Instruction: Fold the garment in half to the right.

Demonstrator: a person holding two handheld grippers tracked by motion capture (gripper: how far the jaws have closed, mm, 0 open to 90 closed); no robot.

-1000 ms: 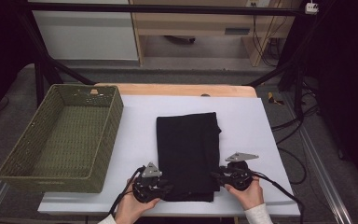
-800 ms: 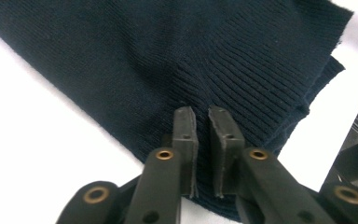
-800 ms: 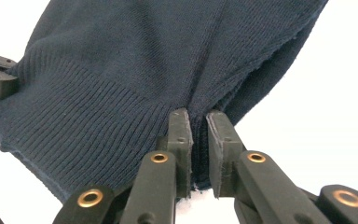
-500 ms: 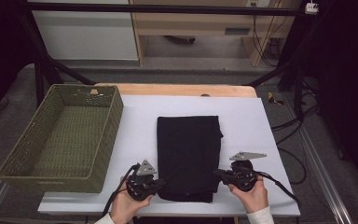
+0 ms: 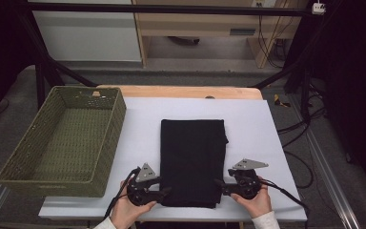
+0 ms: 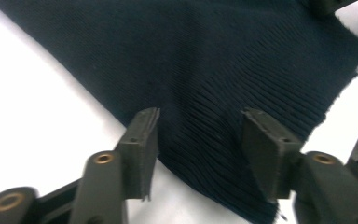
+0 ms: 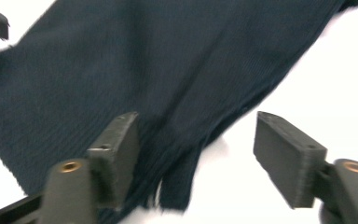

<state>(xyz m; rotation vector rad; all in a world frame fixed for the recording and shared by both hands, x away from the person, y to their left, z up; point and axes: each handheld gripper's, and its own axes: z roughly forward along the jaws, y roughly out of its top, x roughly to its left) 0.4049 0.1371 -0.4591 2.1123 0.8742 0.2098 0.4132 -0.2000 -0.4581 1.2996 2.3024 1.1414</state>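
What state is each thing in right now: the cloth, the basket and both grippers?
Black cloth: folded into a flat rectangle, lying on the white table.
Green basket: upright, empty, at the table's left.
Left gripper: open, jaws just opened, cloth's edge between them unpressed.
Right gripper: open, jaws just opened, cloth's edge between them unpressed.

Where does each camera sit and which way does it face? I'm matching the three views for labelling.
High view: above the person's side, facing forward and down on the table, basket and black cloth; both hands and tools show.
Left gripper view: on the left tool, looking along its open jaws at the cloth's corner.
Right gripper view: on the right tool, open jaws over the cloth's edge.
All three share the cloth.
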